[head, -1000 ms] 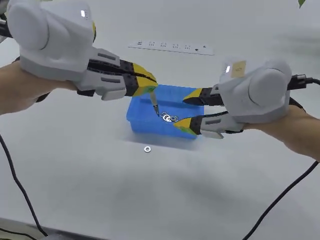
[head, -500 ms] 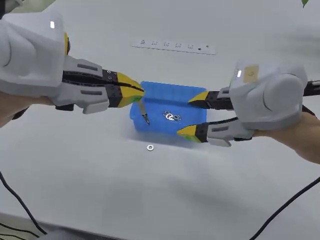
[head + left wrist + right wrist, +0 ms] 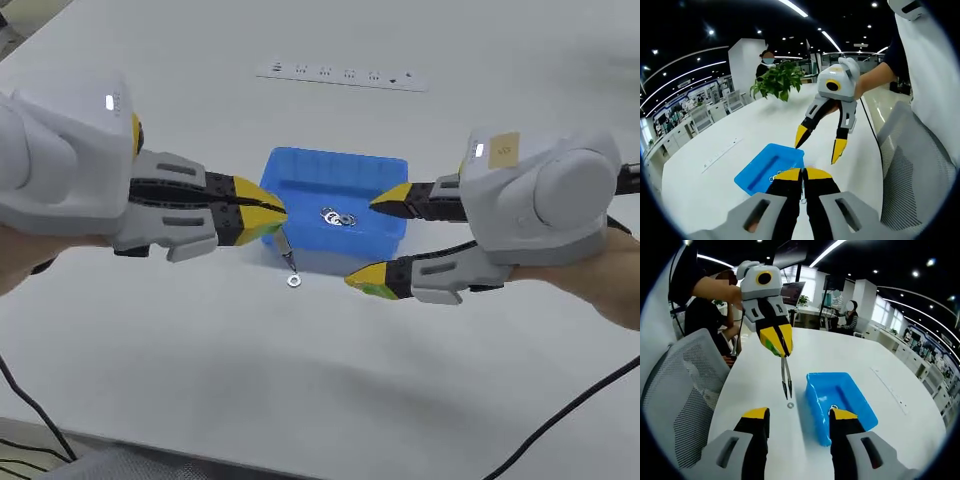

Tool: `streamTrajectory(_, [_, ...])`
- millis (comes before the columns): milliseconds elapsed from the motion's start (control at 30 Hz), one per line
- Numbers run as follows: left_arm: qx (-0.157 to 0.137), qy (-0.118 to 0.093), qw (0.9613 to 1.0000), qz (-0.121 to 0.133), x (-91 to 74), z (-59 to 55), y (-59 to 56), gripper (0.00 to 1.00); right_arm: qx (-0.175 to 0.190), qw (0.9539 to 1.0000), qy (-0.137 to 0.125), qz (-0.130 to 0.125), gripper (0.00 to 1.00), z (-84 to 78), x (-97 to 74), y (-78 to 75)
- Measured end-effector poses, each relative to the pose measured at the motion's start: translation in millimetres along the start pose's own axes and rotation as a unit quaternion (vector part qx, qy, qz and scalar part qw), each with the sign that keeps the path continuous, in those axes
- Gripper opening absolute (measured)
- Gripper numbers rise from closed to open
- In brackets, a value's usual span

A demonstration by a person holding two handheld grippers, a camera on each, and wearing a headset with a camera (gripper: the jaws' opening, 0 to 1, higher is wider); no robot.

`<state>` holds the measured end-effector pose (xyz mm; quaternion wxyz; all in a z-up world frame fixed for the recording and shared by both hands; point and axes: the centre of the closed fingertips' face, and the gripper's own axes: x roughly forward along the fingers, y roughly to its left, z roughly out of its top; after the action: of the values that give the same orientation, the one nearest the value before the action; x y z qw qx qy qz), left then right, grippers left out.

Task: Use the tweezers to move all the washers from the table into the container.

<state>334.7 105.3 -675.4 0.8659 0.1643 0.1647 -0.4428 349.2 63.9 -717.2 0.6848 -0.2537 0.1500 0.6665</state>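
Observation:
My left gripper [image 3: 278,211] is shut on thin metal tweezers [image 3: 286,252] that point down at the table. Their tips hover just over a single washer [image 3: 293,281] lying in front of the blue container [image 3: 300,170]. A small cluster of washers [image 3: 338,217] rests inside that container. My right gripper [image 3: 378,238] is open beside the container's right front corner, holding nothing. In the right gripper view the tweezers [image 3: 786,375] hang from the left gripper [image 3: 776,340] above the washer [image 3: 790,405], left of the container [image 3: 855,395].
A white power strip [image 3: 340,75] lies on the table beyond the container. A mesh chair [image 3: 680,390] stands at the table's near side, and a potted plant [image 3: 777,82] at its far end. People sit at desks in the background.
The left gripper has drawn the tweezers out of the container, toward me, and lowered the tips to the lone washer on the table. The right gripper stays open by the container.

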Motion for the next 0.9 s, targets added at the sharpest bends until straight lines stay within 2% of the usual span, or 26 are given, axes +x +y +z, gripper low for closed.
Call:
streamTrajectory(167, [-0.003, 0.009, 0.9999, -0.004, 4.7, -16.2, 0.0, 0.05, 0.001, 1.0, 0.002, 0.009, 0.51, -5.0, 1.2, 7.6])
streamTrajectory(333, [-0.005, 0.016, 0.9998, -0.008, 8.0, -23.8, 2.9, 0.05, 0.013, 0.9998, 0.002, 0.014, 0.51, -10.4, 2.2, 10.5])
streamTrajectory(700, [0.006, 0.02, 0.9997, -0.015, 12.1, -25.9, 1.7, 0.05, 0.026, 0.9993, 0.009, 0.026, 0.55, -17.3, 5.8, 18.1])
streamTrajectory(900, [0.011, 0.022, 0.9996, -0.01, 13.1, -25.5, 2.7, 0.05, 0.029, 0.999, 0.012, 0.032, 0.57, -19.7, 6.4, 23.7])
